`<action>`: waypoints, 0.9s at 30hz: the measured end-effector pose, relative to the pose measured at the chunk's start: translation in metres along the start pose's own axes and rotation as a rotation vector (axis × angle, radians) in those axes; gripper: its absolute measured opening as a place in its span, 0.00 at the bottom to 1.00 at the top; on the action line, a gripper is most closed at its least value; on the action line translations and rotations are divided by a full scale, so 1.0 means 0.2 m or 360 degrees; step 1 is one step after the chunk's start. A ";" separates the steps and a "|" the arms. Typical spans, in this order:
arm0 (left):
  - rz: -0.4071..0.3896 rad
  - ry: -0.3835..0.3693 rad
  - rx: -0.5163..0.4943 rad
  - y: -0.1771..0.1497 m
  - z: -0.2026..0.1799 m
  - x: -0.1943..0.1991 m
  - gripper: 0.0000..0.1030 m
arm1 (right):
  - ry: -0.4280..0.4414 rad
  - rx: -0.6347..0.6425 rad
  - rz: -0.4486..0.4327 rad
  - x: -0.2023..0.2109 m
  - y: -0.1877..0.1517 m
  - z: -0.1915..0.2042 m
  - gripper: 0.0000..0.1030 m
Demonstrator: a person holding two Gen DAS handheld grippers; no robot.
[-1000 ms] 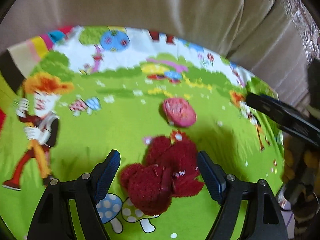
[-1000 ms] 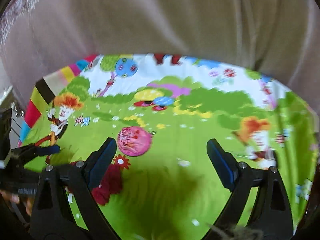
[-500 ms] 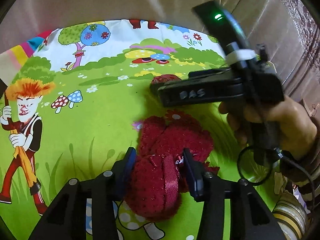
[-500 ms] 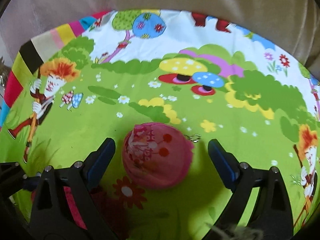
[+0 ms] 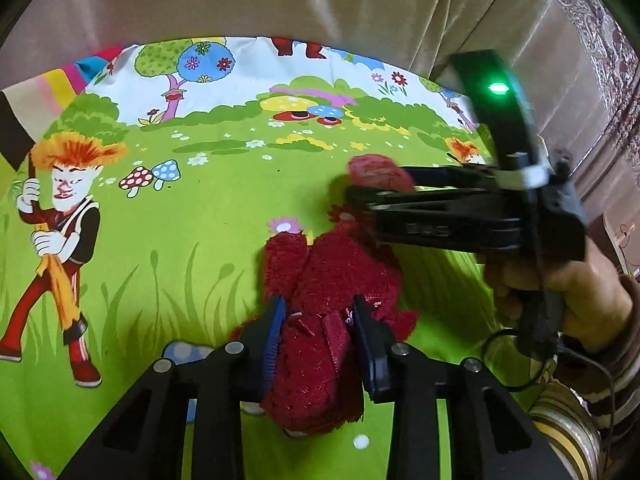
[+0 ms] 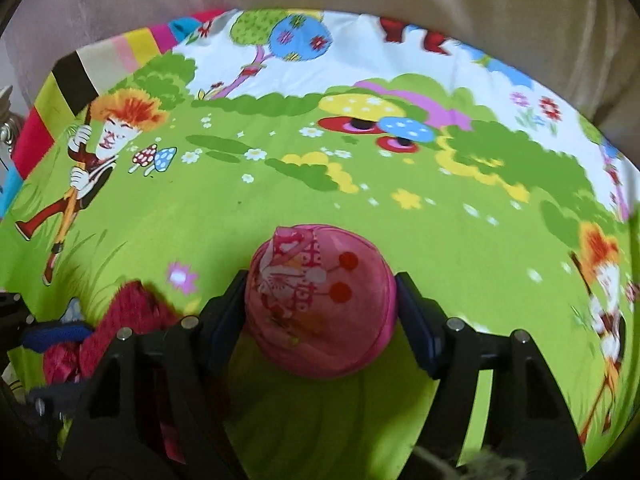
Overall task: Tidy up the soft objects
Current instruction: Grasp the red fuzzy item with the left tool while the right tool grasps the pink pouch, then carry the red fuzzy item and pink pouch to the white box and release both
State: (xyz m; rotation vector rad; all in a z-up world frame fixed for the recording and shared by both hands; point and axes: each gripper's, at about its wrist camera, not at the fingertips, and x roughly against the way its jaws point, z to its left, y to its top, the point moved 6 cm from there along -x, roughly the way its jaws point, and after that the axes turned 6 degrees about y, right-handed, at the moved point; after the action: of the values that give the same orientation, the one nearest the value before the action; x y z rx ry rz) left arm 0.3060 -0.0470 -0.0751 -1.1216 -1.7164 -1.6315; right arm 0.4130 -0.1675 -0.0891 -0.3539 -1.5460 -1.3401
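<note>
A fuzzy red plush toy lies on the bright green cartoon mat. My left gripper has its blue pads pressed into the toy's near part, and its jaws are still closing. A round pink printed ball sits on the mat just beyond the toy. My right gripper straddles the ball with a pad touching each side, jaws closing. In the left wrist view the right gripper, held in a hand, hides most of the pink ball. The red plush toy shows at lower left in the right wrist view.
The mat covers a seat backed by beige sofa cushions. A striped object sits at the right edge beside the hand. A cable hangs from the right gripper. A metal item peeks in at far left.
The right gripper came down over the pink ball and its jaws narrowed onto it. The left jaws closed in from wide apart onto the red plush toy.
</note>
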 end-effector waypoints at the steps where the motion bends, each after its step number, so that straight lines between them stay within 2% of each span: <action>1: 0.0007 -0.0002 0.0002 -0.01 0.00 0.00 0.33 | -0.0013 -0.0014 -0.0012 0.04 -0.02 -0.01 0.72; 6: 0.0037 0.0011 0.0019 -0.06 -0.02 0.04 0.37 | -0.0073 -0.0082 -0.0055 0.26 -0.15 -0.05 0.72; 7: 0.0050 0.0025 0.0010 -0.08 -0.03 0.04 0.43 | -0.0081 -0.0101 -0.0062 0.30 -0.18 -0.05 0.72; 9: 0.0085 0.0053 -0.0037 -0.11 -0.05 0.04 0.50 | -0.0099 -0.0124 -0.0079 0.38 -0.23 -0.05 0.72; 10: 0.0082 0.0067 -0.0044 -0.12 -0.05 0.04 0.49 | -0.0108 -0.0131 -0.0087 0.42 -0.26 -0.05 0.72; 12: 0.0089 0.0123 -0.0050 -0.12 -0.04 0.03 0.37 | -0.0127 -0.0140 -0.0105 0.49 -0.30 -0.03 0.72; 16: 0.0089 0.0171 -0.0092 -0.13 -0.04 0.05 0.33 | -0.0164 -0.0143 -0.0130 0.62 -0.37 -0.01 0.72; 27: -0.0042 0.0061 -0.0067 -0.16 -0.26 0.32 0.32 | -0.0265 -0.0189 -0.0169 0.91 -0.58 -0.01 0.72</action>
State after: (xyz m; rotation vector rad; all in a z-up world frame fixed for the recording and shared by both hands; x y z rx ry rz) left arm 0.2379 -0.0815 -0.0329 -1.0840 -1.6866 -1.7020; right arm 0.2459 -0.2772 -0.0058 -0.4733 -1.6453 -1.5213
